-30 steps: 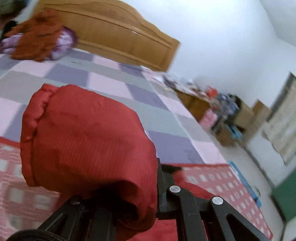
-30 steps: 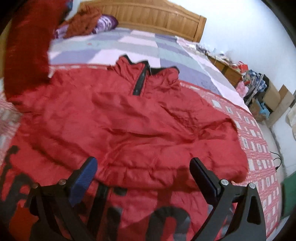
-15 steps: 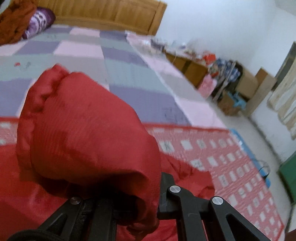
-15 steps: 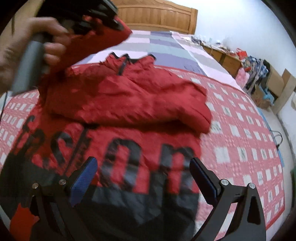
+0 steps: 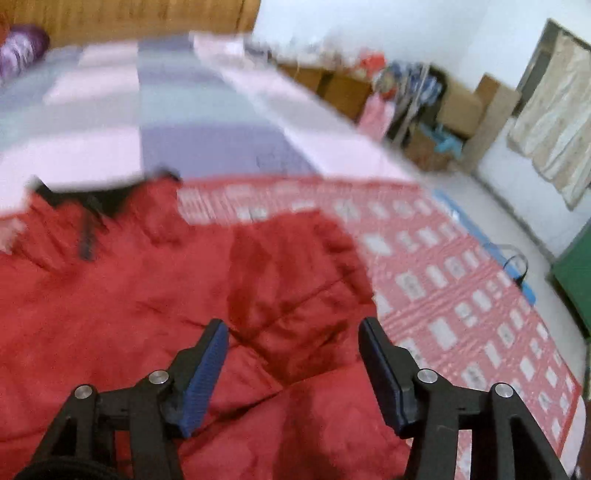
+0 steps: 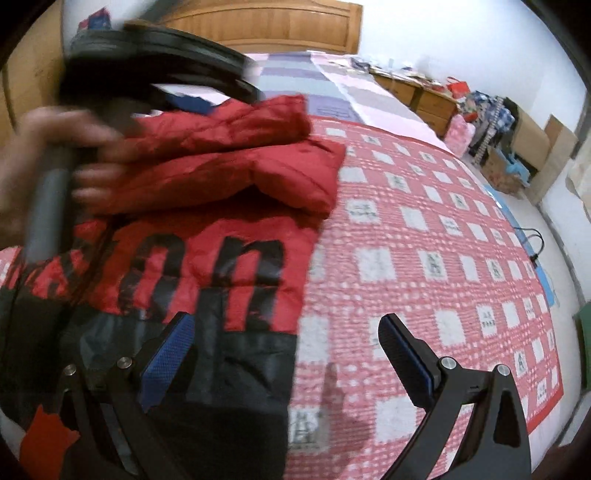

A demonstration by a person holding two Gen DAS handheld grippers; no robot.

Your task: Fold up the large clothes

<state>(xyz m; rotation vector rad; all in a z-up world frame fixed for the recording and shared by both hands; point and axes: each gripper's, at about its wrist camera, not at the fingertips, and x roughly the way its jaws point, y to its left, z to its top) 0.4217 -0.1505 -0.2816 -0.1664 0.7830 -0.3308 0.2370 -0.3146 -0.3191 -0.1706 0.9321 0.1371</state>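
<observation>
My left gripper (image 5: 293,326): jaws just opened, empty above the red jacket (image 5: 147,295). My right gripper (image 6: 284,328): spread wide, empty, over the red-checked quilt (image 6: 424,240).

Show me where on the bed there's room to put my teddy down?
The red-and-white checked blanket lies bare to the right of the puffy red jacket, out to the bed's edge. The purple, grey and pink checked quilt toward the wooden headboard looks bare too. The jacket's side is crowded.

Black left claw (image 5: 293,334), blue ribbed pads (image 5: 205,376), silver screws, grey handle (image 6: 46,218)
</observation>
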